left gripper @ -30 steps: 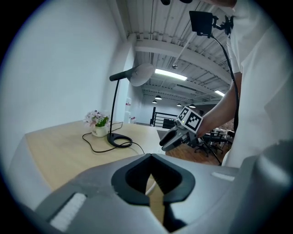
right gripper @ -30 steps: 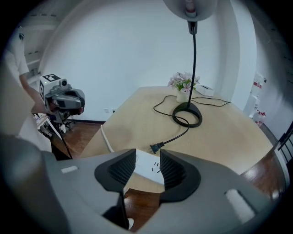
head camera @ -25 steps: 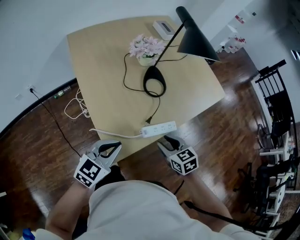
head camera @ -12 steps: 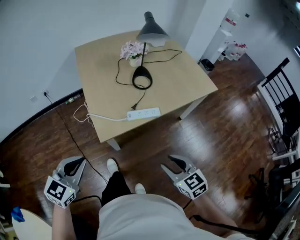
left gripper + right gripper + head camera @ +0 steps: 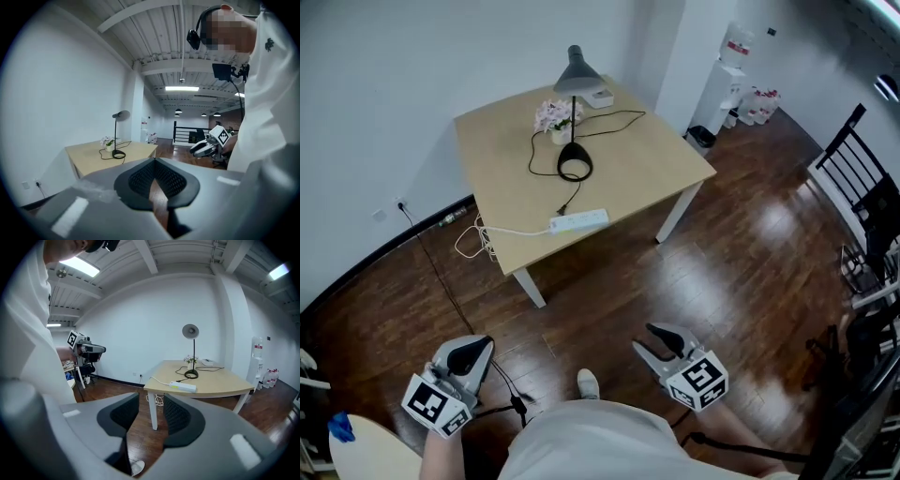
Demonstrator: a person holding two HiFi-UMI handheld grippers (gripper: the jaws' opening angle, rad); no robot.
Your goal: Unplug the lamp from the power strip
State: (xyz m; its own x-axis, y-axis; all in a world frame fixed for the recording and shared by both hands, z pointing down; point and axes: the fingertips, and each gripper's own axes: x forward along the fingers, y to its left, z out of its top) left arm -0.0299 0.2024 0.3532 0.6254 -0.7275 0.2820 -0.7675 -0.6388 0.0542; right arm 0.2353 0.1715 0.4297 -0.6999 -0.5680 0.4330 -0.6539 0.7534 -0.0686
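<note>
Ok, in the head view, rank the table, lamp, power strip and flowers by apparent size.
1. Table, by far largest.
2. Lamp.
3. Power strip and flowers: too alike to rank.

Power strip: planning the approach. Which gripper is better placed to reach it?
Right, probably: the right gripper has jaws apart and its view faces the power strip on the table; the left gripper is shut. Both hang far from it.
</note>
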